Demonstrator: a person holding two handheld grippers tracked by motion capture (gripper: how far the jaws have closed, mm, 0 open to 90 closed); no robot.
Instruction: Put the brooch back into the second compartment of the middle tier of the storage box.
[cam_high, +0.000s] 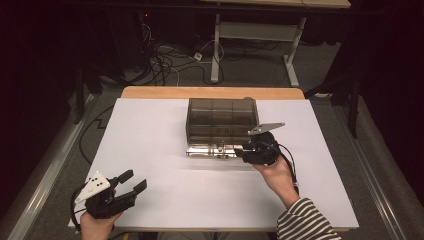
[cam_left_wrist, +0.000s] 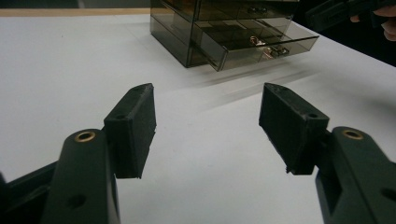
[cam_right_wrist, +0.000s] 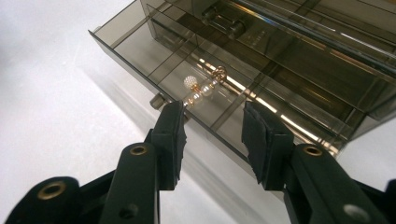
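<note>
**Pearl piece lay in the open drawer, dead ahead of the right gripper**

Far to the left, the left gripper (cam_high: 131, 183) rested near the front left corner of the white table (cam_high: 150, 150), jaws spread wide and holding nothing. In its own view the smoked plastic organiser (cam_left_wrist: 224, 28) stood well apart from it, up the table and off to the right.

At mid-table the organiser's bottom drawer (cam_high: 212, 150) was pulled out toward the person. Its long axis ran across the table, left to right, with dividers cutting it into compartments. In one of the middle compartments lay a small pearl-and-gold piece of jewellery (cam_right_wrist: 203, 87), stretched roughly along the drawer's depth, one end toward the front wall.

To the right, the right gripper (cam_high: 243, 150) sat at the drawer's right front, clearly the nearer of the two. Its jaws stood about half open, with nothing between the pads (cam_right_wrist: 172, 135). In the right gripper view the jewellery lay just beyond and a little left of the gap, on the far side of the drawer's front wall; the small knob (cam_right_wrist: 158, 101) stuck out just beside the left pad. My reading: any next move on the drawer or its contents belonged to the right gripper, which only needed to shift slightly toward that knob or go over the wall.
</note>
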